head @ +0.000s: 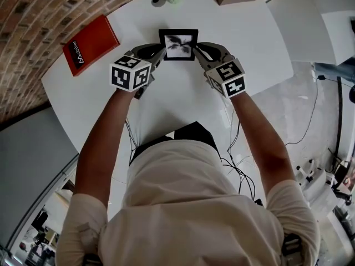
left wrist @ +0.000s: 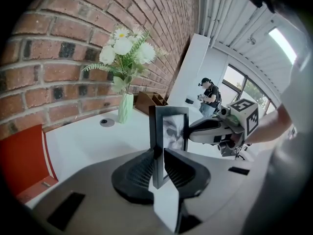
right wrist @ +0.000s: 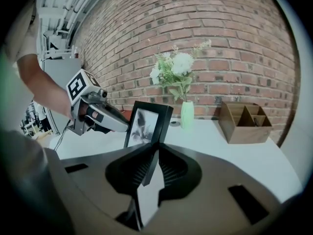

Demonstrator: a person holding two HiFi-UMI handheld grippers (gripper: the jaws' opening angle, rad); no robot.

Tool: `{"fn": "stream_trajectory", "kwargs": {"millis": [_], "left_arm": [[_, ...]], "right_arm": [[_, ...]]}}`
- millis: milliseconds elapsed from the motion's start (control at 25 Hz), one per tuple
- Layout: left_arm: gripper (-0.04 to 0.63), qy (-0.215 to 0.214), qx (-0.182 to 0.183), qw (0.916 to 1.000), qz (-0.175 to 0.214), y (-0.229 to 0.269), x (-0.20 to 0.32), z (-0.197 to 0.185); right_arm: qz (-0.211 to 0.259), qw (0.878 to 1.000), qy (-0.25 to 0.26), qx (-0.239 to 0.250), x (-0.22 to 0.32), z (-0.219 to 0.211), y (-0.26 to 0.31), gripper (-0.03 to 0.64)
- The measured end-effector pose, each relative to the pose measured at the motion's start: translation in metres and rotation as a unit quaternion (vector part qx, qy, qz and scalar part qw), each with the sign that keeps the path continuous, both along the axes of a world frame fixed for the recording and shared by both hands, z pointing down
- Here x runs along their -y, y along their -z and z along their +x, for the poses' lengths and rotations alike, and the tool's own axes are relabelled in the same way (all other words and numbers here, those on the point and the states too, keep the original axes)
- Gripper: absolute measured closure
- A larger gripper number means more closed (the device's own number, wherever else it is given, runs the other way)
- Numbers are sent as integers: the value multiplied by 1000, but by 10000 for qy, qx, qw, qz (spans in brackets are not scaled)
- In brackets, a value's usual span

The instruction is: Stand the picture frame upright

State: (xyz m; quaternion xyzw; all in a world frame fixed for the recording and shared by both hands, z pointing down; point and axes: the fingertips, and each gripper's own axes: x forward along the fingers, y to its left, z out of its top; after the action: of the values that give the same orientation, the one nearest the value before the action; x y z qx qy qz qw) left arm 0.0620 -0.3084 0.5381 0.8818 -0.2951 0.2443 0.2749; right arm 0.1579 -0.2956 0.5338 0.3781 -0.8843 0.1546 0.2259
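Note:
A black picture frame (head: 178, 44) with a dark plant print is held between both grippers over the white table (head: 183, 101). My left gripper (head: 159, 51) is shut on the frame's left edge, and the frame (left wrist: 169, 129) rises upright out of those jaws (left wrist: 159, 158) in the left gripper view. My right gripper (head: 198, 50) is shut on the right edge. In the right gripper view the frame (right wrist: 146, 124) leans slightly between the pads (right wrist: 157, 153). I cannot tell whether the frame's bottom edge touches the table.
A red book (head: 90, 44) lies at the left of the table. Behind the frame stand a green vase of white flowers (left wrist: 125, 106) and a round cable grommet (head: 158, 1). A wooden desk organizer (right wrist: 247, 121) sits at the back right by the brick wall.

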Motion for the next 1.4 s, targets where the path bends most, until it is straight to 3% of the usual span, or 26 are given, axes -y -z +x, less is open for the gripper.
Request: {"fn": "stream_trajectory", "kwargs": {"millis": [840, 1400], "left_arm": [[534, -261, 459, 9960, 714, 6, 37, 15], [535, -262, 737, 9925, 944, -9, 57, 19]], "right_arm": [[518, 9985, -29, -172, 33, 14, -5, 572], [1139, 9908, 69, -721, 52, 17, -10, 577]]}}
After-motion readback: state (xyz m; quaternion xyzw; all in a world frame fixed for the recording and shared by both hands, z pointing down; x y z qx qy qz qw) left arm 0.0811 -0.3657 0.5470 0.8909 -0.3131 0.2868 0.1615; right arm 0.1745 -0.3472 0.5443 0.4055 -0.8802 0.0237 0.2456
